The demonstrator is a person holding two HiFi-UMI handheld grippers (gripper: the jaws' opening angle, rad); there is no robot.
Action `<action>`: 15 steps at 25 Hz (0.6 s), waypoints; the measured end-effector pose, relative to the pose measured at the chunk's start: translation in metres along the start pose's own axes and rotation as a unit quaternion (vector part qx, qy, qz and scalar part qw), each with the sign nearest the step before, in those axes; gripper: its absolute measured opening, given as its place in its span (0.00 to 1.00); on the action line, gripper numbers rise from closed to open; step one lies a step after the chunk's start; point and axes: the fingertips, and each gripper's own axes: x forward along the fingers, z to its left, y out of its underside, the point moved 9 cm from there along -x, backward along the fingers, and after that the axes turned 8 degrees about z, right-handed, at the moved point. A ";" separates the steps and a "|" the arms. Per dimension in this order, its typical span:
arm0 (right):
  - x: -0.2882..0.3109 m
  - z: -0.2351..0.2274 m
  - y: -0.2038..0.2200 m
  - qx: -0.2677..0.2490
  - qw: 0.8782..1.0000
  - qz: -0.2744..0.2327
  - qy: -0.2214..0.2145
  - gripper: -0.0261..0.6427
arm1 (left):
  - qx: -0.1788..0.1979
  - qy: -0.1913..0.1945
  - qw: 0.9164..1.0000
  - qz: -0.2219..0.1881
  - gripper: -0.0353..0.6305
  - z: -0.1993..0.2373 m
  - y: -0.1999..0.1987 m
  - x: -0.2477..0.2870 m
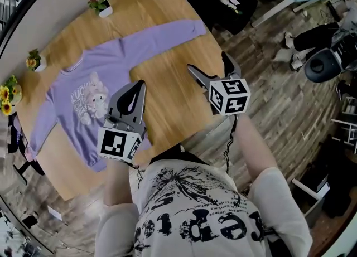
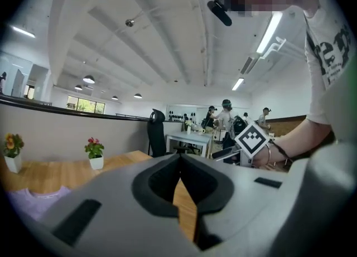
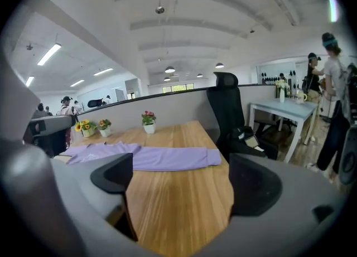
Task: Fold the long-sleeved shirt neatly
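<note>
A lavender long-sleeved shirt (image 1: 83,91) with a cartoon print lies flat, front up, on the wooden table (image 1: 167,102). One sleeve (image 1: 167,34) stretches straight toward the table's far right corner, and the other runs down the left side. My left gripper (image 1: 136,87) hovers over the shirt's hem side, its jaws shut with nothing between them (image 2: 179,173). My right gripper (image 1: 207,62) hangs over bare wood near the table's right edge, open and empty. In the right gripper view (image 3: 184,177) the stretched sleeve (image 3: 167,158) lies ahead across the table.
Three small flower pots (image 1: 100,2) (image 1: 34,61) (image 1: 8,91) stand along the table's far edge. A black office chair (image 3: 228,111) and a white table (image 3: 281,108) stand past the right end. People stand in the background.
</note>
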 end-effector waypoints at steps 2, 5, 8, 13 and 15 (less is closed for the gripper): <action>0.024 -0.013 -0.002 0.007 1.000 0.015 0.010 0.83 | -0.001 0.006 1.000 0.006 0.06 0.013 0.000 0.019; 0.058 -0.033 -0.003 0.016 0.999 0.042 0.024 0.83 | -0.004 0.012 1.000 0.013 0.06 0.030 0.000 0.045; 0.086 -0.052 -0.001 0.029 0.997 0.067 0.036 0.82 | -0.014 0.022 1.000 0.017 0.06 0.042 0.001 0.068; 0.127 -0.076 -0.004 0.062 0.993 0.090 0.048 0.80 | 0.001 0.032 0.999 0.015 0.06 0.055 0.005 0.103; 0.138 -0.082 -0.004 0.087 0.990 0.101 0.054 0.77 | -0.002 0.036 0.999 0.011 0.06 0.054 0.006 0.112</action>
